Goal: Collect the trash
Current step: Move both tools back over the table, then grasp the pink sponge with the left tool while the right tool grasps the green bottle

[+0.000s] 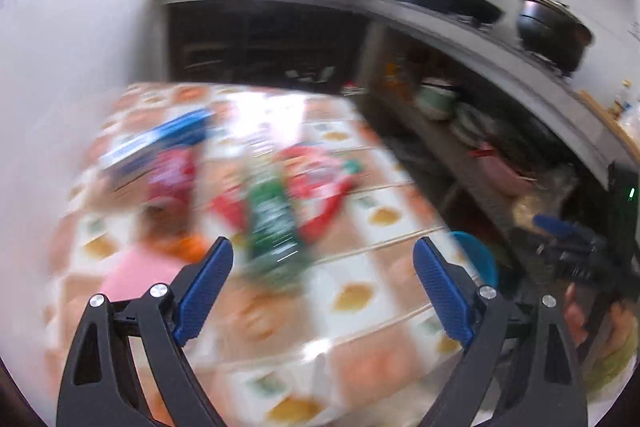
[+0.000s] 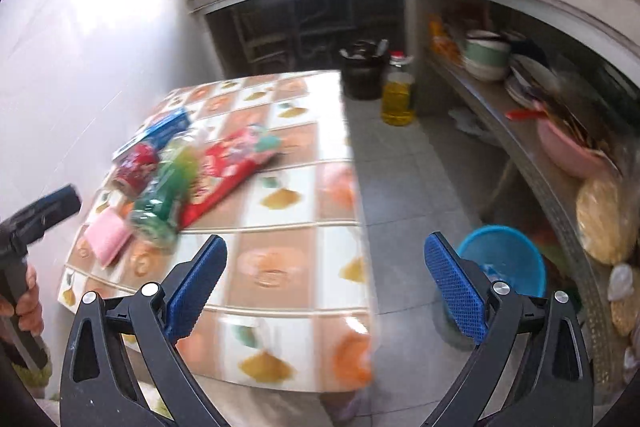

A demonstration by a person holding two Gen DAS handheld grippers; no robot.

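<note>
A pile of trash lies on the patterned table (image 2: 280, 251): a green bottle (image 2: 168, 195), a red wrapper (image 2: 224, 171), a red can (image 2: 134, 167), a blue box (image 2: 164, 125) and a pink pad (image 2: 108, 237). The left wrist view is blurred and shows the green bottle (image 1: 272, 223), red wrapper (image 1: 316, 179), blue box (image 1: 160, 143) and pink pad (image 1: 140, 273). My left gripper (image 1: 324, 255) is open and empty, just short of the bottle. My right gripper (image 2: 326, 255) is open and empty above the table's near right edge. A blue bin (image 2: 504, 259) stands on the floor at right.
A white wall runs along the table's left side. A black bucket (image 2: 362, 71) and a yellow oil bottle (image 2: 398, 95) stand on the floor beyond the table. Counter shelves at right hold bowls (image 2: 486, 57) and a pink basin (image 2: 568, 147). The blue bin also shows in the left wrist view (image 1: 478, 255).
</note>
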